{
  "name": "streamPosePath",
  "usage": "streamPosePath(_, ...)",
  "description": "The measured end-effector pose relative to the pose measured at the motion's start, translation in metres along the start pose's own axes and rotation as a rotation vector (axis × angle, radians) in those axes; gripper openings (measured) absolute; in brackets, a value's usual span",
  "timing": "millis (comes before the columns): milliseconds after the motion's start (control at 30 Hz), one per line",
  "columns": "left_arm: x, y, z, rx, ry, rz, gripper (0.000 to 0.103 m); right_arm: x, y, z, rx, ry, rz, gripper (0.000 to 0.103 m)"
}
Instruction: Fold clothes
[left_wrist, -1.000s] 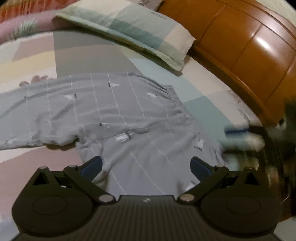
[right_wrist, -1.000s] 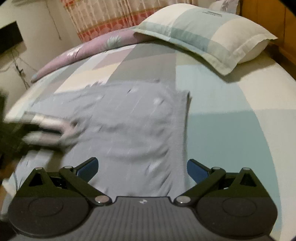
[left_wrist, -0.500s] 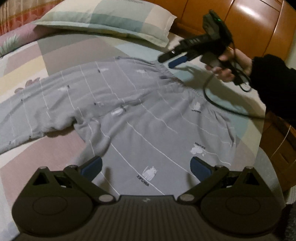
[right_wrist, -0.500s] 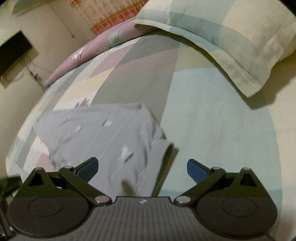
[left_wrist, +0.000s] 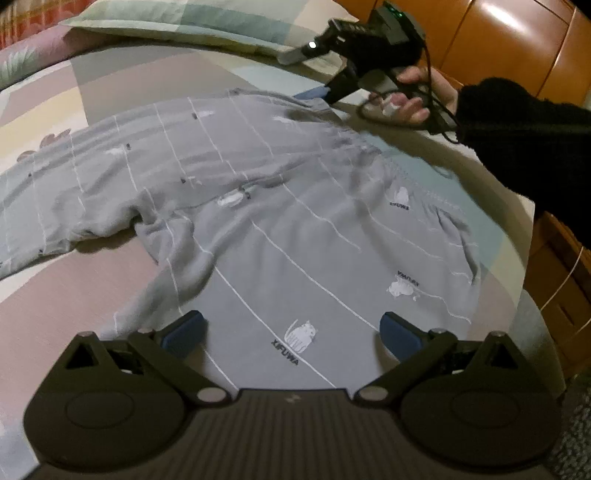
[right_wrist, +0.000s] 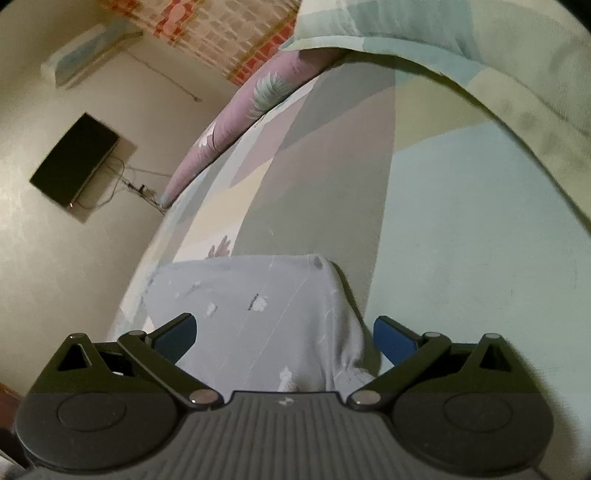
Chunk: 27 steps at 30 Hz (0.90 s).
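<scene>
You are working over a pair of soft grey fleece pyjama trousers with thin white lines and small cat prints (left_wrist: 295, 206), which are lying spread on the pastel patchwork bedsheet (left_wrist: 92, 85), waistband toward the orange wooden headboard (left_wrist: 517, 44) and one leg trailing off to your left. Your left gripper (left_wrist: 291, 326) is hovering above the seat of the trousers with its blue-padded fingers (left_wrist: 183, 332) spread wide and gripping nothing. Your right gripper (right_wrist: 284, 338) is reaching at the far waistband corner, its pads likewise apart, cloth lying between them but not pinched. I judge you are lining up a corner grasp: sink the pads so both layers are being caught at the elastic, then match the near corner before lifting, or the fleece will be sagging and folding crooked.
</scene>
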<state>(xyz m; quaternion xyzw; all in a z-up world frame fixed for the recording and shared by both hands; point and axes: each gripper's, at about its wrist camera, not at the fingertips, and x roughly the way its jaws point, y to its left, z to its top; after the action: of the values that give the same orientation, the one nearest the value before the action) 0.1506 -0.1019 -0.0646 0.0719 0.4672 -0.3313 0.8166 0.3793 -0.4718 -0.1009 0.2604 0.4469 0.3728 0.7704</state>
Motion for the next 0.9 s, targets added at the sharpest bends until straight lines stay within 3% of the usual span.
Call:
streamPosePath(267,0.0,0.003,-0.001,-0.019,-0.014,-0.019,0.101,-0.018,-0.004,-0.013,0.026,0.145,0.06,0.103)
streamPosePath(533,0.0,0.002,0.001,-0.034,-0.01,-0.023,0.101,0.014,-0.002,0.002,0.02,0.114,0.143,0.103)
streamPosePath(900,0.002,-0.001,0.0,-0.03,-0.013,-0.029,0.101,0.02,0.0,0.003,0.02,0.19,0.186,0.103)
